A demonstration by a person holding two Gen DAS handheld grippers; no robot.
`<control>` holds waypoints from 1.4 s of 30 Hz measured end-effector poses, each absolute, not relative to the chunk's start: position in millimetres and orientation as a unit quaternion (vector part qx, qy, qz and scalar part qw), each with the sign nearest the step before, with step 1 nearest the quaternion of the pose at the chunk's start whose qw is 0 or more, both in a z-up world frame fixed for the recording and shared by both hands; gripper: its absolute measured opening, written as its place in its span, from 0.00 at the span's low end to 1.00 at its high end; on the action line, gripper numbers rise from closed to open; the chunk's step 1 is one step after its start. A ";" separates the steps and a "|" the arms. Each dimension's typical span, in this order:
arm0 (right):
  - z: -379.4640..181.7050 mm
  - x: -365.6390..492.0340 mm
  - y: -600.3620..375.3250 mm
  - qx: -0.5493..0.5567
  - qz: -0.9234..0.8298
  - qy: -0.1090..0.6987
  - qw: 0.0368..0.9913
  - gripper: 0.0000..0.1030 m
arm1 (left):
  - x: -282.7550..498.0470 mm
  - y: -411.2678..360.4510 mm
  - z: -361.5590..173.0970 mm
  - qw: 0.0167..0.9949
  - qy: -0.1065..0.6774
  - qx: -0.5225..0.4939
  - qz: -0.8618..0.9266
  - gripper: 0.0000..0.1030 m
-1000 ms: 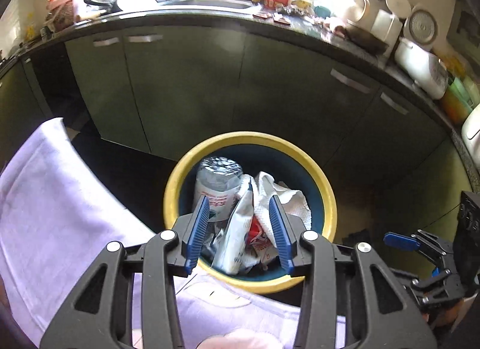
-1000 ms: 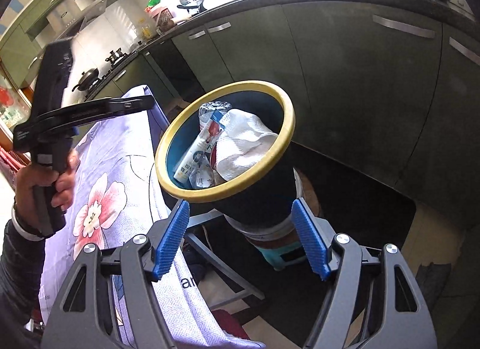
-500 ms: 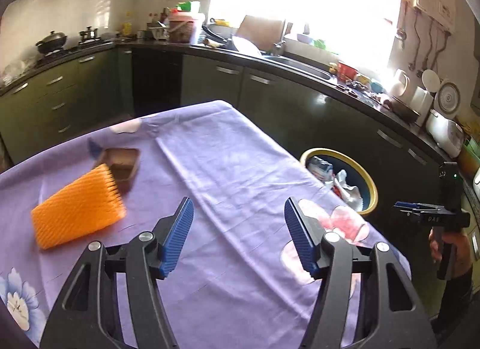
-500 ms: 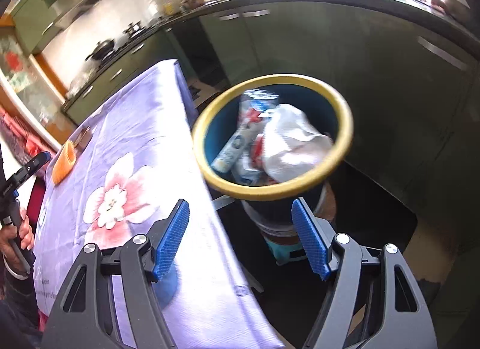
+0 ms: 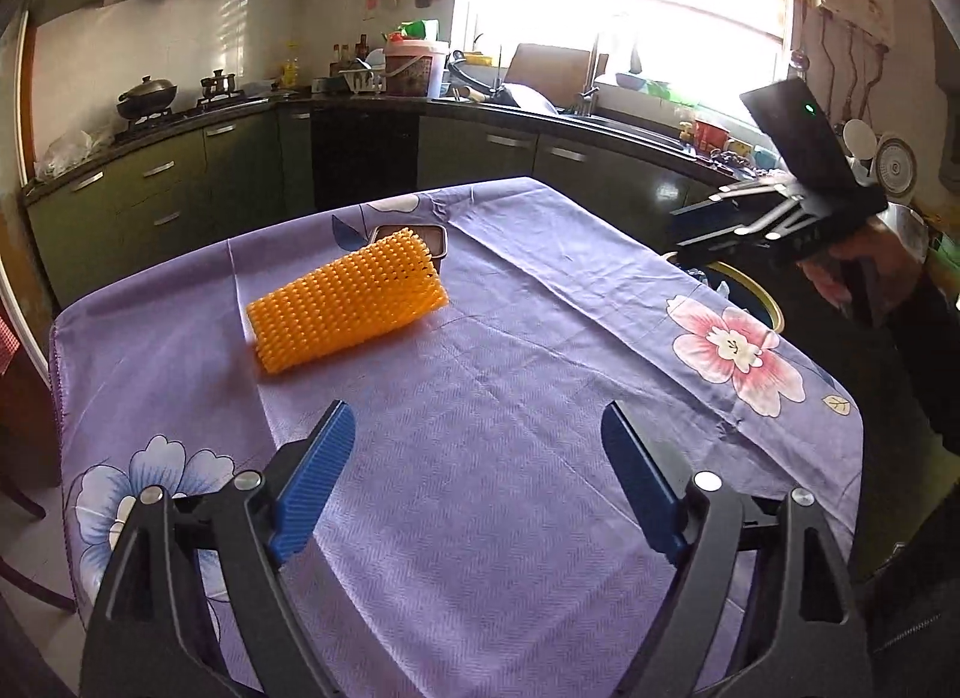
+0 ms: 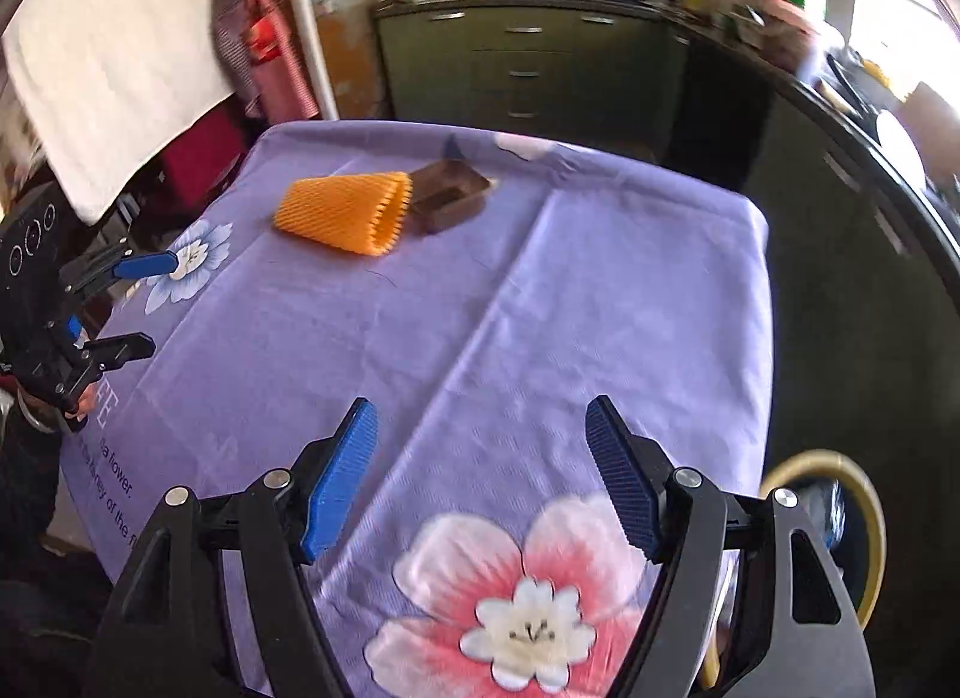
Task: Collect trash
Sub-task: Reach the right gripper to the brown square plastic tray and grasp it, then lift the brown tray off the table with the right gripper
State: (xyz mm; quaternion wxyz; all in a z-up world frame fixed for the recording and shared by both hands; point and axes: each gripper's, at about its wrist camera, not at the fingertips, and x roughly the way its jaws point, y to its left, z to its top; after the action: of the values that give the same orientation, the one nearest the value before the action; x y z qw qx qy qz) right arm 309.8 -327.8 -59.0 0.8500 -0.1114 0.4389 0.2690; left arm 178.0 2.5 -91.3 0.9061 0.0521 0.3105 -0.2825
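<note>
An orange foam net sleeve (image 5: 348, 302) lies on the purple flowered tablecloth (image 5: 480, 458), with a small brown tray (image 5: 429, 236) just behind it. Both also show in the right wrist view: the sleeve (image 6: 348, 212) and the tray (image 6: 447, 197). My left gripper (image 5: 477, 458) is open and empty, low over the table's near side. My right gripper (image 6: 480, 446) is open and empty, above the table corner by the yellow-rimmed bin (image 6: 864, 524). The bin's rim (image 5: 759, 302) peeks past the table's right edge.
Dark green kitchen cabinets (image 5: 180, 182) and a cluttered counter run behind the table. The right gripper shows in the left wrist view (image 5: 774, 212), held at the right. A white cloth (image 6: 114, 56) hangs at the left.
Both grippers swung away from the bin and now face the table. The left one drew back and lower; the sleeve and tray have come into the right wrist view.
</note>
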 end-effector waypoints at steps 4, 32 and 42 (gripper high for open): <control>-52.7 339.3 -262.0 -0.182 0.330 0.426 0.822 0.70 | 180.9 10.4 -93.1 0.905 0.314 0.026 -0.287 0.78; -125.8 539.4 -191.0 -0.180 0.258 0.539 0.781 0.06 | 183.0 11.3 -102.2 0.899 0.331 0.026 -0.284 0.79; -90.6 514.4 -243.1 -0.155 0.174 0.524 0.819 0.05 | 180.8 9.8 -104.6 0.903 0.330 0.036 -0.274 0.79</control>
State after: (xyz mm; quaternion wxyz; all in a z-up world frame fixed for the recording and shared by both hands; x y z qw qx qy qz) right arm 514.4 -243.1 -90.6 0.8193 -0.1550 0.5238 0.1743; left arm 180.8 9.8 -104.6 0.9026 0.0361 0.3302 -0.2740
